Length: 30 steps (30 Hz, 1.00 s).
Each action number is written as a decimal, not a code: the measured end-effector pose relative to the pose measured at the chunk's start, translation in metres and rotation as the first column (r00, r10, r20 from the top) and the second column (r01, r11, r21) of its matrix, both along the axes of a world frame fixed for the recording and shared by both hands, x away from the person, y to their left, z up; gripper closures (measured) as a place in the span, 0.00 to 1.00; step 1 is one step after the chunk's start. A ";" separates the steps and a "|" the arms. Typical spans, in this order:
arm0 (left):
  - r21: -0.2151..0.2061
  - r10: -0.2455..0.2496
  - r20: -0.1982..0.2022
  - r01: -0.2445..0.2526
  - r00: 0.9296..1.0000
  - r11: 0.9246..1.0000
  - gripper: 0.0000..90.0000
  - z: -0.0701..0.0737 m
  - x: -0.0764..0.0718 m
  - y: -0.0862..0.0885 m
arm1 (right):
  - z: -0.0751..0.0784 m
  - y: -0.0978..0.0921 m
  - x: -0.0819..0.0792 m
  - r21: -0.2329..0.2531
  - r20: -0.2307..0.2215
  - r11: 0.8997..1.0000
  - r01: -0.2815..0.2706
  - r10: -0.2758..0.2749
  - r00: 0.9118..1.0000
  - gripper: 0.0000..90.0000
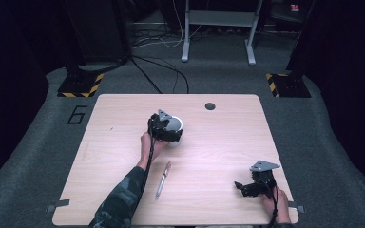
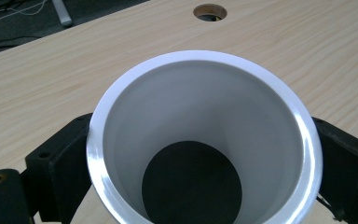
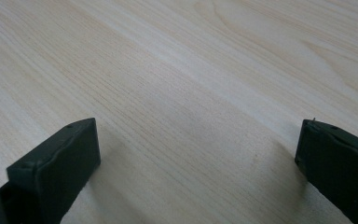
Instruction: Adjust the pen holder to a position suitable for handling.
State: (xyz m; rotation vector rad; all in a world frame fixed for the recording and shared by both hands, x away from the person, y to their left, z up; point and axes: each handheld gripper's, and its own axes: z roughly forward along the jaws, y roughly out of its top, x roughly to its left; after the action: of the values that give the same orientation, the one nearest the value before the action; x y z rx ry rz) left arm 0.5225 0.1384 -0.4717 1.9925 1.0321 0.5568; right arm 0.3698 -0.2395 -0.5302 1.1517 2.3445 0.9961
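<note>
A white cup point(image 1: 175, 124) stands near the middle of the wooden table point(image 1: 123, 123). My left gripper point(image 1: 171, 134) is around it, a jaw pressed against each side of the cup point(image 2: 205, 93), whose inside has a dark bottom and holds nothing. My right gripper point(image 1: 244, 187) rests low over the table's front right corner. Its jaws stand wide apart over bare wood, and between them my right gripper point(image 3: 198, 144) holds nothing.
A silver pen point(image 1: 163, 179) lies on the table in front of the cup, beside the left forearm. A round cable hole point(image 1: 210, 106) sits near the far edge. Beyond the table are floor cables and a desk frame point(image 1: 218, 28).
</note>
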 end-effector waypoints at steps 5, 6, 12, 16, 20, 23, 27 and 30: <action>0.001 -0.018 -0.003 0.018 1.000 1.000 0.07 0.000 -0.003 -0.007 | 0.000 0.000 0.000 0.002 -0.004 1.000 0.004 -0.004 1.000 0.00; 0.000 -0.016 0.001 0.016 1.000 1.000 0.07 0.000 -0.003 -0.009 | 0.000 0.000 -0.001 0.004 -0.006 1.000 0.008 -0.008 1.000 0.00; -0.002 -0.042 0.002 0.042 0.999 0.999 0.07 0.000 -0.007 -0.019 | 0.000 0.000 0.000 0.001 0.002 1.000 -0.001 0.001 1.000 0.00; -0.007 -0.058 0.006 0.058 0.998 0.998 0.07 -0.001 -0.010 -0.024 | 0.000 0.000 -0.001 0.003 -0.005 1.000 0.007 -0.007 1.000 0.00; 0.005 -0.081 0.001 0.081 0.997 0.997 0.07 0.000 -0.012 -0.027 | 0.000 0.000 -0.001 0.006 -0.006 1.000 0.010 -0.010 1.000 0.00; -0.013 -0.077 -0.001 0.077 0.997 0.997 0.07 -0.001 -0.015 -0.030 | 0.000 0.000 -0.001 0.006 -0.007 1.000 0.011 -0.011 1.000 0.00; -0.005 -0.082 0.010 0.082 0.997 0.997 0.07 -0.001 -0.018 -0.033 | 0.000 0.000 -0.001 0.006 -0.007 1.000 0.010 -0.010 1.000 0.00; -0.009 -0.092 0.013 0.092 0.996 0.996 0.07 -0.002 -0.020 -0.033 | 0.000 0.000 -0.001 0.005 -0.005 1.000 0.008 -0.008 1.000 0.00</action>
State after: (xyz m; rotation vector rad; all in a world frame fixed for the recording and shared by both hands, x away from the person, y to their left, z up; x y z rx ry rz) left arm 0.5024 0.1050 -0.4733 2.0147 0.9289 0.5127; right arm 0.3692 -0.2392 -0.5301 1.1655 2.3409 0.9975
